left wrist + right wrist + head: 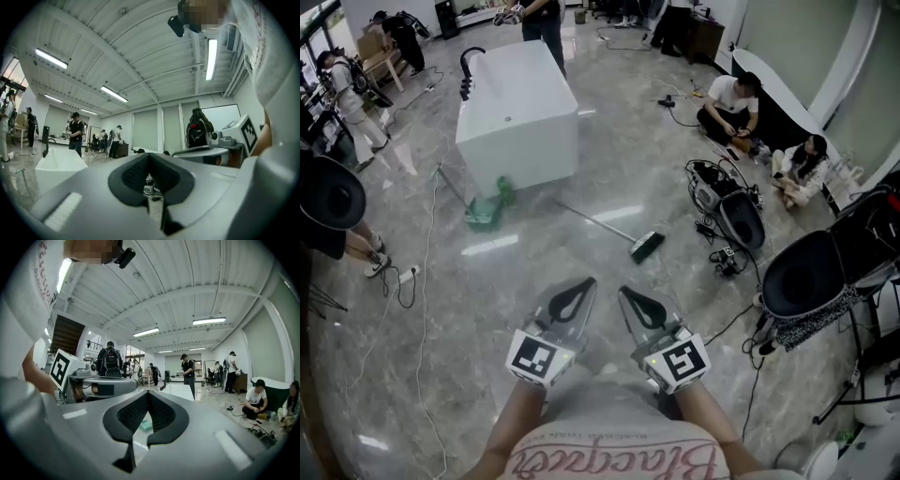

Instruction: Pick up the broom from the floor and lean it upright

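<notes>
Currently the broom (605,223) lies flat on the floor (534,277), not yet picked up. Its thin handle runs from near the front corner of the white bathtub (520,112) down to the dark brush head (647,246), which points toward the right side of the head view. A green dustpan (485,214) sits just beside the bathtub's near left corner, apart from the broom.

Left gripper (584,283): held level in front of the person's body, jaws closed tip to tip, nothing between them. Its own view confirms this, with the tips of the left gripper (149,155) meeting and only the room beyond visible through the hollow between the pads.

Right gripper (624,292): level, next to the left one, jaws likewise closed and empty. In its own view the tips of the right gripper (147,393) touch and no object is caught.

Both grippers are well short of the broom, with bare floor between them and the brush head.

To the right of the broom lie a tangle of cables and equipment (722,202) and a black chair (806,274). Two people (729,101) sit on the floor farther back on the right.
</notes>
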Motion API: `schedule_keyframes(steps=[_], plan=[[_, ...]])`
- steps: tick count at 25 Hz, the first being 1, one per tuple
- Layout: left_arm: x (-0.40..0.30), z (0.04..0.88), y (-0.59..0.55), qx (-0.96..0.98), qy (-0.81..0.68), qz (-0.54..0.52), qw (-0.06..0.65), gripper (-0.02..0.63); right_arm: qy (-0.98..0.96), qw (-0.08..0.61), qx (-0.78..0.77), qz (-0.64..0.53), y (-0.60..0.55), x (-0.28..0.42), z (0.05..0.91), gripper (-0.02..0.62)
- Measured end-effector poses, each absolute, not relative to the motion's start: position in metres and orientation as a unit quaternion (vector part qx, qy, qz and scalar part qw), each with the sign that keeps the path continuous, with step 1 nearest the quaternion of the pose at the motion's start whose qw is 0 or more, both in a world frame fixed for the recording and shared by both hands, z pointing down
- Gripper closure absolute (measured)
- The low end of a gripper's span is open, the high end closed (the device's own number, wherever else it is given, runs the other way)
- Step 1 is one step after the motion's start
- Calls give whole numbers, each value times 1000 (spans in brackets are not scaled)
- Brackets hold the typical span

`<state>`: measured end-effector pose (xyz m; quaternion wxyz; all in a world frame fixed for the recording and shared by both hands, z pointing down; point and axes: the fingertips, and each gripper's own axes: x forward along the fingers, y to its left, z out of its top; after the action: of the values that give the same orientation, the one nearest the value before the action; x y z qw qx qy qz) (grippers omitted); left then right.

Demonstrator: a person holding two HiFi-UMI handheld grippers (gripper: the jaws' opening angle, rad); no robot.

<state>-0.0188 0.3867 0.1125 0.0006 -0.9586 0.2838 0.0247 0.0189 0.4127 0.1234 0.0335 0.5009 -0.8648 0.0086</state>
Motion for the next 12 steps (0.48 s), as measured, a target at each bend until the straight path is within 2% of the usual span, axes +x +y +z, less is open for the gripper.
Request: schedule_keyframes(steps=[12], plan=[[-31, 147, 307, -940, 339, 16, -37, 606, -880, 53, 470, 42, 338, 25, 154, 594]])
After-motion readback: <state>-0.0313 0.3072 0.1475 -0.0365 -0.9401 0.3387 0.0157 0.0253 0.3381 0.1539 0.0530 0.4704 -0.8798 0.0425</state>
